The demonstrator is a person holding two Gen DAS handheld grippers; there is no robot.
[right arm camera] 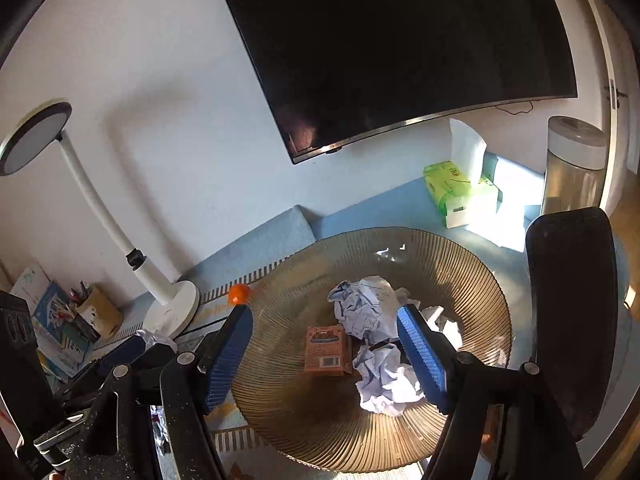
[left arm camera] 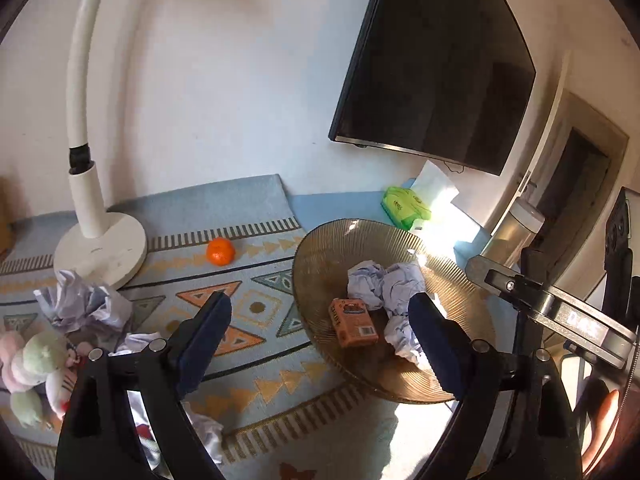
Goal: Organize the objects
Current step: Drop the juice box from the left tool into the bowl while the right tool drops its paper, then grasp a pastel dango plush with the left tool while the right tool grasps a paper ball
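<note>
Two handheld grippers hover over a cluttered table covered by a patterned blue mat (left arm camera: pixel 256 304).

The left gripper (left arm camera: pixel 320 332) fills the bottom of its view. Its blue-padded fingers (left arm camera: pixel 208 340) are spread wide and hold nothing. The left finger hangs over the mat; the right finger hangs over the near rim of a ribbed amber glass bowl (left arm camera: pixel 320 248) at centre right.

The right gripper (right arm camera: pixel 324 356) is likewise spread wide and empty, its fingers poised above the bowl (right arm camera: pixel 472 264), which fills the lower centre of that view.

Inside the bowl lie crumpled white paper (right arm camera: pixel 372 312) and a small orange box (right arm camera: pixel 326 350). The box (left arm camera: pixel 353 322) has print and a barcode, too small to read.

Left of the bowl, an orange (left arm camera: pixel 220 251) sits alone on the mat with open mat around it. A white lamp (left arm camera: pixel 100 248) stands at the left edge, with more crumpled paper (left arm camera: pixel 84 300) at its base and a soft toy (left arm camera: pixel 32 364) at lower left.

Behind the bowl, at upper right, a green tissue pack (right arm camera: pixel 452 184) lies against the wall under a dark screen (right arm camera: pixel 392 48); its lettering is illegible. A clear canister (right arm camera: pixel 572 164) stands at the far right. In the right gripper's view, books and a pencil holder (right arm camera: pixel 96 308) sit at the left edge.
</note>
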